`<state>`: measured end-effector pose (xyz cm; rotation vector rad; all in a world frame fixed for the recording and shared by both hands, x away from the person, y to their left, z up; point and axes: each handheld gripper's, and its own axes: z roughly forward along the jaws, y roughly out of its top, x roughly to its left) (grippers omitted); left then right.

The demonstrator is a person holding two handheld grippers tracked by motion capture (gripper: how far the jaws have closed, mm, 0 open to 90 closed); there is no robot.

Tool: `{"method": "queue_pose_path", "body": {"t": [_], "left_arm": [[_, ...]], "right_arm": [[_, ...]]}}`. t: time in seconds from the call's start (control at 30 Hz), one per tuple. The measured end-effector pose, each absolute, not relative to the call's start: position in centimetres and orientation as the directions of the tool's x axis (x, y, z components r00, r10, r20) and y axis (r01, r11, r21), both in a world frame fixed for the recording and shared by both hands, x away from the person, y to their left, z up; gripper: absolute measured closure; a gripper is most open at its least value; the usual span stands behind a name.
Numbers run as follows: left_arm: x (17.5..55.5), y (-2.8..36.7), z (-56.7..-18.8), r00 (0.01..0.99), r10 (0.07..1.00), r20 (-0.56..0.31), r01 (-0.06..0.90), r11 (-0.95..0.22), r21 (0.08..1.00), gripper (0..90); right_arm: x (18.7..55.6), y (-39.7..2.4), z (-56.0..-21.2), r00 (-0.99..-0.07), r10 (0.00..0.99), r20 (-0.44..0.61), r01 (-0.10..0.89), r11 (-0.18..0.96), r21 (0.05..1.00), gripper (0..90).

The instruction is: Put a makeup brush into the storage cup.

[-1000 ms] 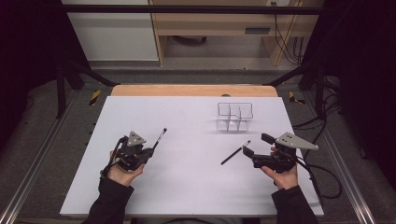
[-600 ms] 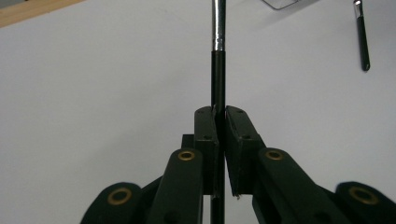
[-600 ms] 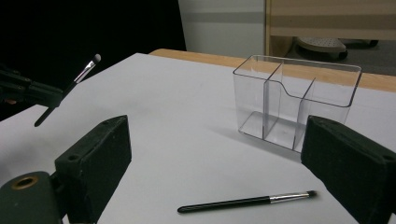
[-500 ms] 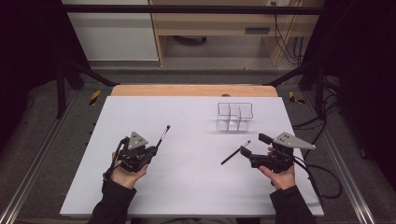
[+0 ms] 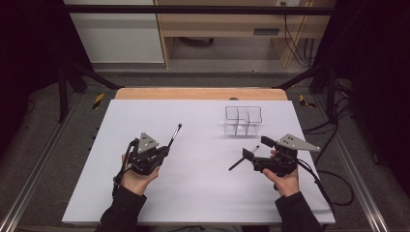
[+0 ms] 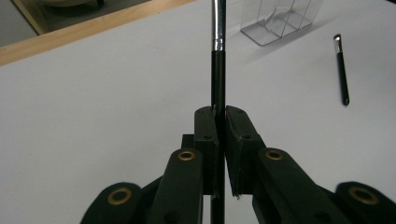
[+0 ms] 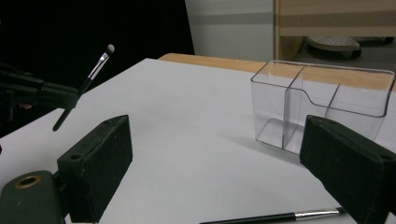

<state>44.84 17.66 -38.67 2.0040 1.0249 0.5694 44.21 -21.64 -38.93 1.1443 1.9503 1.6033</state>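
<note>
Counting two brushes [image 5: 174,134] [image 5: 238,163], one clear organizer [image 5: 243,120].

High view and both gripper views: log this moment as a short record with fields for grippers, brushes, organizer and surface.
left gripper: shut on the held brush, which is lifted off the table and points forward
right gripper: open, nothing between the jaws, low over the lying brush
lying brush: flat on the table, untouched
clear organizer: upright, compartments empty, far right part of the table
table: white top, wooden far edge
</note>
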Motion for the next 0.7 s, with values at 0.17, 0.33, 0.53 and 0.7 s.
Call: {"method": "queue_pose_path", "body": {"t": [0.17, 0.33, 0.53, 0.7], "left_arm": [[45.0, 16.8, -38.0, 0.573, 0.819, 0.023, 0.441, -0.332, 0.834, 83.5], [45.2, 15.9, -37.5, 0.579, 0.815, 0.016, 0.424, -0.318, 0.848, 83.5], [45.3, 14.8, -37.2, 0.584, 0.812, 0.002, 0.409, -0.296, 0.863, 83.5], [45.2, 14.1, -36.9, 0.592, 0.806, -0.017, 0.4, -0.275, 0.875, 83.5]], "right_arm": [[44.3, -21.2, -38.4, -0.612, 0.76, 0.217, 0.343, 0.008, 0.939, 10.1], [44.3, -20.7, -37.9, -0.616, 0.755, 0.224, 0.337, -0.004, 0.942, 10.4], [44.6, -20.2, -37.4, -0.619, 0.747, 0.243, 0.343, -0.022, 0.939, 11.1], [44.8, -19.6, -37.0, -0.627, 0.731, 0.268, 0.351, -0.042, 0.935, 11.9]]}}
